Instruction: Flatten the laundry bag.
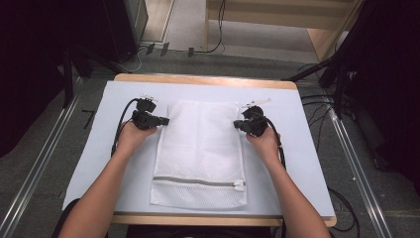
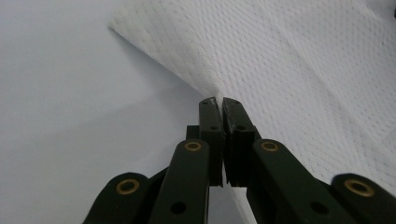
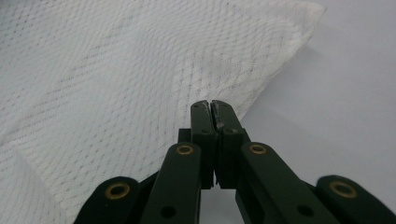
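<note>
- Overhead, high view: white mesh laundry bag (image 1: 199, 153) lies flat on the pale sheet (image 1: 297, 148) covering the table (image 1: 203, 79), zipper end toward the person. Left gripper (image 1: 163, 120) sits at the bag's left edge, right gripper (image 1: 236, 124) at its right edge, both near the far end.
- Left gripper view: left gripper (image 2: 219, 103) jaws pressed together, pinching the bag's (image 2: 299, 65) edge; fabric puckers at the tips. Weave fine, diamond-patterned, one corner visible upper left.
- Right gripper view: right gripper (image 3: 211, 106) jaws together, clamped on the bag's (image 3: 116, 79) edge just short of its corner. Mesh white, slightly creased, lifted off the sheet there.
</note>
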Demonstrator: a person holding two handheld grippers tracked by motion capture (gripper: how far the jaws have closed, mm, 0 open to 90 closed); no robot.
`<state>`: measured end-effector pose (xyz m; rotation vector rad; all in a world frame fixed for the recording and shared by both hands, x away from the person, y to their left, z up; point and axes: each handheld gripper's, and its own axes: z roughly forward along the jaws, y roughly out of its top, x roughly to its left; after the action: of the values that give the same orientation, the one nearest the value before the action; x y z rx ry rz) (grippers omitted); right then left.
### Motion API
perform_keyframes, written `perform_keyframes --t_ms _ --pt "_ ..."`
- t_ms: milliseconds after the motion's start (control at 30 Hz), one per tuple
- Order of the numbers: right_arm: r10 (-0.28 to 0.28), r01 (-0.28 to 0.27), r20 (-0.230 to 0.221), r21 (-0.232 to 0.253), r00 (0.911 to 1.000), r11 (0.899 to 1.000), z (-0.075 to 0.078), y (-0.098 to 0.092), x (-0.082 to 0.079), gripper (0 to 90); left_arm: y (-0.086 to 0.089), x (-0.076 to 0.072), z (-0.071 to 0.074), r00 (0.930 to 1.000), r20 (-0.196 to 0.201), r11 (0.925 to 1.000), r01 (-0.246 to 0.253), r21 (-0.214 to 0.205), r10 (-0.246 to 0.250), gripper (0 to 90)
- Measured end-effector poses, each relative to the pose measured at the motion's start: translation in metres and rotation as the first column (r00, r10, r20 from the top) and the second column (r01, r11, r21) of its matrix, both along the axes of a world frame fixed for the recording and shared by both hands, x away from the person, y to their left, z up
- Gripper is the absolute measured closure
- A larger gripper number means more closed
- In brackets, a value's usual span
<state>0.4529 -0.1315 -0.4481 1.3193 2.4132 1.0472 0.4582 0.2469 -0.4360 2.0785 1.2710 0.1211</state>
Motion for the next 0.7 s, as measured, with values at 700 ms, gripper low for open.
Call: perform_keyframes --t_ms 700 --pt "-0.019 0.018 0.012 0.044 0.9997 0.999 0.005 -0.001 0.021 65.9 0.010 0.015 0.007 0.9989 0.041 0.9998 -0.022 0.002 0.022 58.5"
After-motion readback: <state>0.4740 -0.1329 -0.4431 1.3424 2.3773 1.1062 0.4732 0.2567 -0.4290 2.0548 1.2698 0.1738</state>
